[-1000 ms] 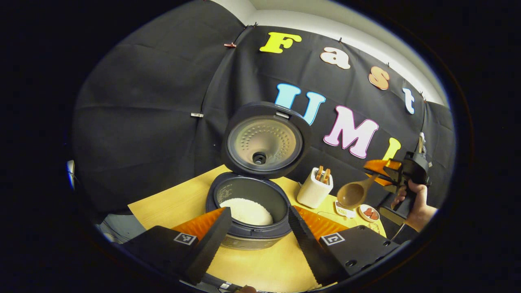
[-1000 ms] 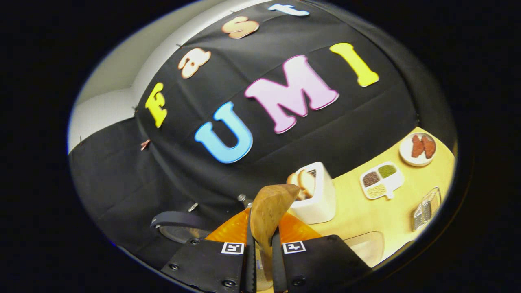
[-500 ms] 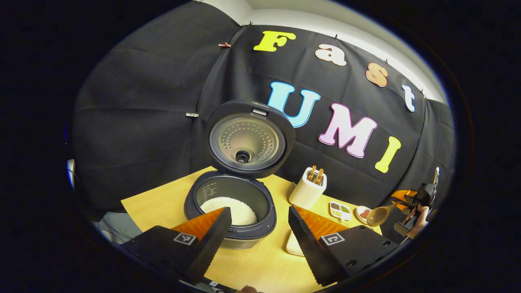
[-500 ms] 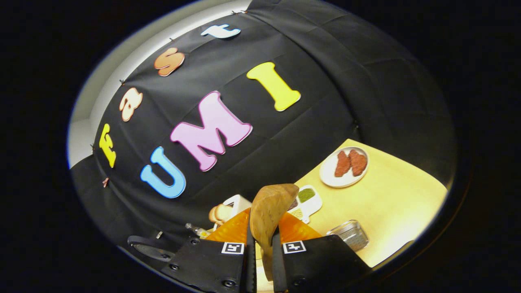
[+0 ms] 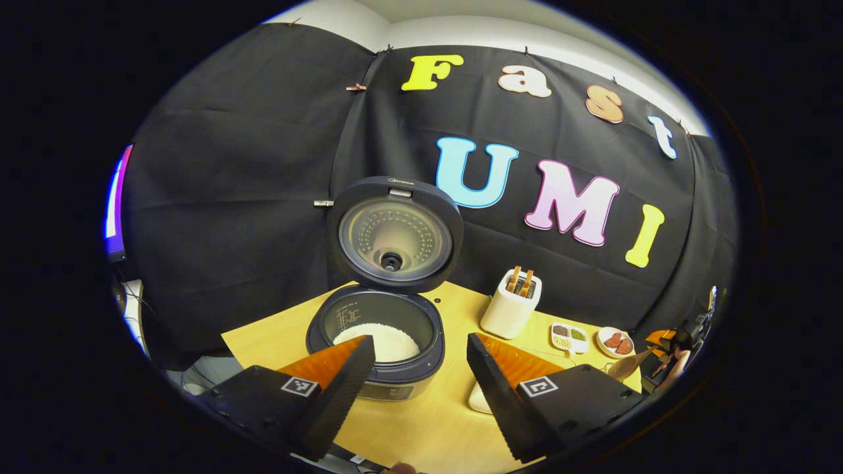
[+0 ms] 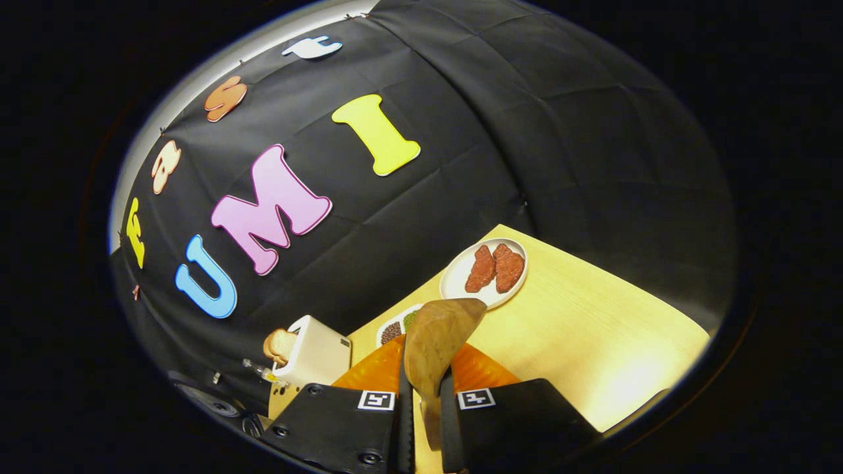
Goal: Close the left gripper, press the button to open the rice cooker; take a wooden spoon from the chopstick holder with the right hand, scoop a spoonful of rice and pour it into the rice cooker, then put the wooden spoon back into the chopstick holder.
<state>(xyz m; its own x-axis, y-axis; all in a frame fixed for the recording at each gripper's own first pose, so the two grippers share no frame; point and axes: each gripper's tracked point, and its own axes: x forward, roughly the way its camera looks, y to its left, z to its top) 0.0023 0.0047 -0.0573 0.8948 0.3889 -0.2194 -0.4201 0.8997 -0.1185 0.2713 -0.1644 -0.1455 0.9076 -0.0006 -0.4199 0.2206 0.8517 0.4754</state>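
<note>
Cooker [image 5: 375, 342] sits on the bench [image 5: 421, 428] w/ lid [image 5: 394, 234] swung up and standing near vertical behind the pot, so the button step reads as done; white rice shows inside the pot. L tool [image 5: 415, 378] hangs in front of and above the cooker, fingers spread w/ nothing between them, pointed at the pot. My read: it's parked there to keep clear of the mouth, no job for it right now. R tool [image 6: 421, 395] is pressed together on the spoon [image 6: 438, 342], pinching the handle low so the bowl sticks out ahead past the fingertips, which gives reach for dipping. Bowl seen edge-on in right gripper view, can't tell if anything's in it. In left gripper view the R tool shows far off at the bench's right end, well apart from the cooker, spoon bowl facing inward and a hand behind it. Holder [image 5: 512, 309] stands upright just right of the cooker, a couple of wooden handles poking out the top, so the slot is free for the return. Between holder and bench end: small divided dish [image 5: 570, 336] of grains, then a plate [image 6: 484, 273] w/ two reddish pieces. Right gripper view aims over that plate and the bare bench corner. Judgement: spoon's out of the holder, scoop is the step in hand. Rice source for the scoop is not clear from here. Risk: thin handle in a flat pinch can twist once the bowl is loaded; keep it level on the way over.
</note>
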